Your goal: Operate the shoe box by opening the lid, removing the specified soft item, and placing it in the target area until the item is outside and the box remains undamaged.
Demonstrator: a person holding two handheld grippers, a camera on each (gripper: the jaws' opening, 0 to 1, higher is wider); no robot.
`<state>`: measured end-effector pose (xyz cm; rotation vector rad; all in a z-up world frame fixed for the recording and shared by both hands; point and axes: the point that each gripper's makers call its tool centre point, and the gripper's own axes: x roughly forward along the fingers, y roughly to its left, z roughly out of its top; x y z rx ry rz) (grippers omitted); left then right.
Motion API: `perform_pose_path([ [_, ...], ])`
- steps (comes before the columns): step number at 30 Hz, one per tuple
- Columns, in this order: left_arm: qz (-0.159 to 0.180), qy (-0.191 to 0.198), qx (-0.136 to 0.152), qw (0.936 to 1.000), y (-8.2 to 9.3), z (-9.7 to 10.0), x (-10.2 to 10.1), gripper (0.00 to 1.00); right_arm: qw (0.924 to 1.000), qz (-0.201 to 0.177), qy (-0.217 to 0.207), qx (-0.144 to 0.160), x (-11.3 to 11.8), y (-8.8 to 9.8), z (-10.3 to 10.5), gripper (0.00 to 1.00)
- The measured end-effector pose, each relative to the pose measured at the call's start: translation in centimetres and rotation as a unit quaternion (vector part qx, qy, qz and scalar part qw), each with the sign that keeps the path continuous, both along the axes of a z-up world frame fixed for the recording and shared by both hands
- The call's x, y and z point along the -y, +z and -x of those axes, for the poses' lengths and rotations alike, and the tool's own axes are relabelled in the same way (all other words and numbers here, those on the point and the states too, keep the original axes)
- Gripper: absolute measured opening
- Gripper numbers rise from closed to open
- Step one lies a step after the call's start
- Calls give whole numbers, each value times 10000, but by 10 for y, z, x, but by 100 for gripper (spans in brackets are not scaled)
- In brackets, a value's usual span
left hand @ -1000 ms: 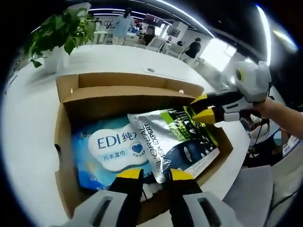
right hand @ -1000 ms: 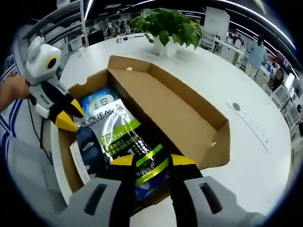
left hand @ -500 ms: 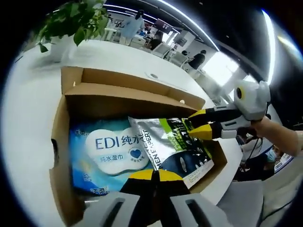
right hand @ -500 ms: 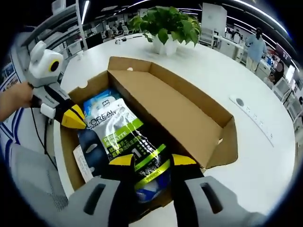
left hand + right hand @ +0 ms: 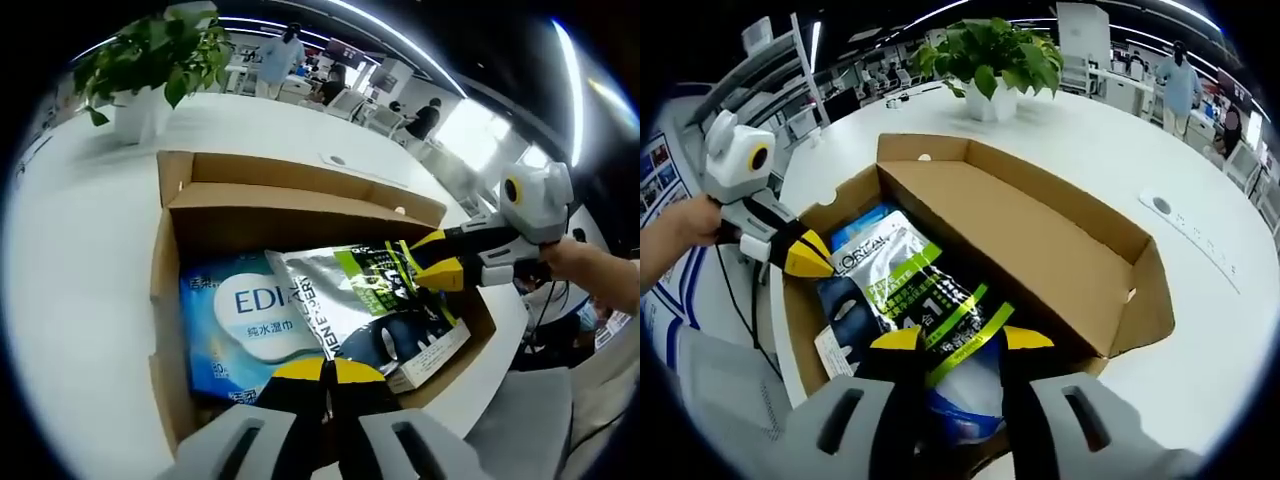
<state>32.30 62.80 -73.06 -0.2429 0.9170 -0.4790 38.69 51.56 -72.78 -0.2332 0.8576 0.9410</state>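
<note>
Lying open on the white table (image 5: 70,260), the shoe box (image 5: 290,215) had its lid folded back against the far wall, and two soft packs lay inside it. A blue wet-wipe pack (image 5: 240,320) rested flat on the box floor, and a silver, green and black pouch (image 5: 350,300) lay across it, overlapping its right part. In the left gripper view, the left tool (image 5: 325,368) had its yellow-tipped jaws pressed together at the pouch's near edge; whether any of the pouch was caught between them could not be told. The right tool (image 5: 432,262) reached in from the right, its jaws drawn close around the pouch's far corner. In the right gripper view, the right tool (image 5: 952,338) stood with its jaws apart on either side of the pouch's (image 5: 925,300) green-striped end, the pouch running up between them. A potted plant (image 5: 995,60) stood on the table beyond the box. People stood among desks in the far background.
</note>
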Motion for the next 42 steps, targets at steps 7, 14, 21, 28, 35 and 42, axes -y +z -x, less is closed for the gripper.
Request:
perform_pose_path([
  [7,-60,-34,40,10000,-1,0,-3,0,9998,-42,-137,-140,-3,-3,2,23],
  [14,-194,-119,150,9996,-1,0,-1,0,9989,-268,-147,-368,-11,-3,14,9],
  [21,-280,-127,227,9993,4,1,-1,0,9990,-314,-199,-244,-12,3,19,5],
  [28,-270,-89,349,9990,19,3,3,0,9984,-464,-290,-119,-10,19,17,2],
  [35,-301,-186,467,9983,33,1,14,0,9977,-514,-430,-63,3,33,17,1],
  [42,-310,-410,563,9971,48,0,39,0,9965,-533,-633,-82,28,43,16,1],
])
